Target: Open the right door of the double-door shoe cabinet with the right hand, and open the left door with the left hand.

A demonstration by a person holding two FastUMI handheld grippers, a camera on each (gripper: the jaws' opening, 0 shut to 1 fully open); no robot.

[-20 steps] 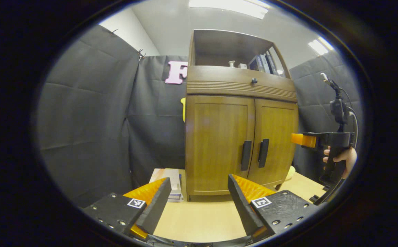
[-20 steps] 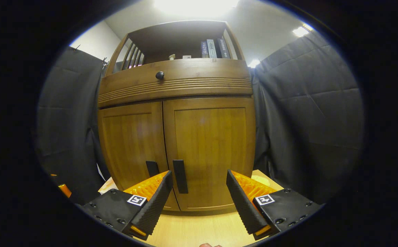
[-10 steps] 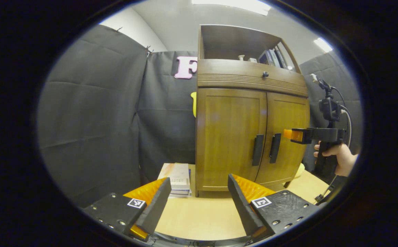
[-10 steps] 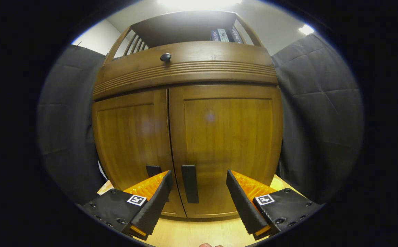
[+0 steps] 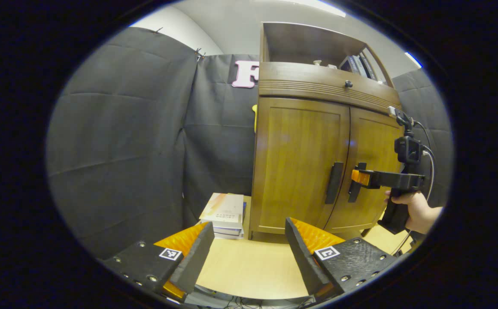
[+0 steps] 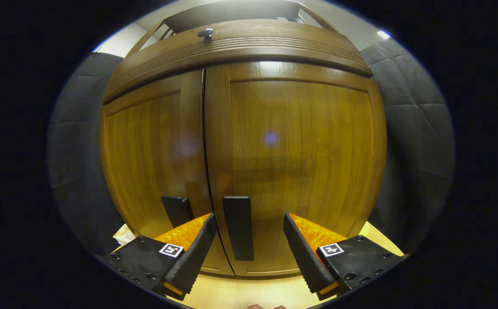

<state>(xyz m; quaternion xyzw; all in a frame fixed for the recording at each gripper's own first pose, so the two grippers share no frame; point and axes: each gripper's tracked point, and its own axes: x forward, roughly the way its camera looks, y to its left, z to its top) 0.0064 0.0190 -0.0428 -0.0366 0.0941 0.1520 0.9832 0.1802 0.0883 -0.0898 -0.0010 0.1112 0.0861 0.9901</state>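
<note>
claws point(image 5: 249, 253) point(image 6: 247, 251) both spread wide, right one just before closed right door's handle point(image 6: 238, 227)

right gripper point(image 5: 357, 177): tips overlap the right door handle point(image 5: 353, 188) at 3 o'clock in the left gripper view, contact unclear | shelf items point(image 5: 323, 64) at 1 o'clock: too small to tell | stack of books point(image 5: 225, 214): right end hidden behind the cabinet point(image 5: 300, 159) | left door handle point(image 6: 176, 210): lower part hidden behind a finger point(image 6: 191, 253) in the right gripper view

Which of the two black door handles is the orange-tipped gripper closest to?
The right door's handle: it stands between the right gripper's open fingers, while the left door's handle sits off to the side, beyond the door seam.
</note>
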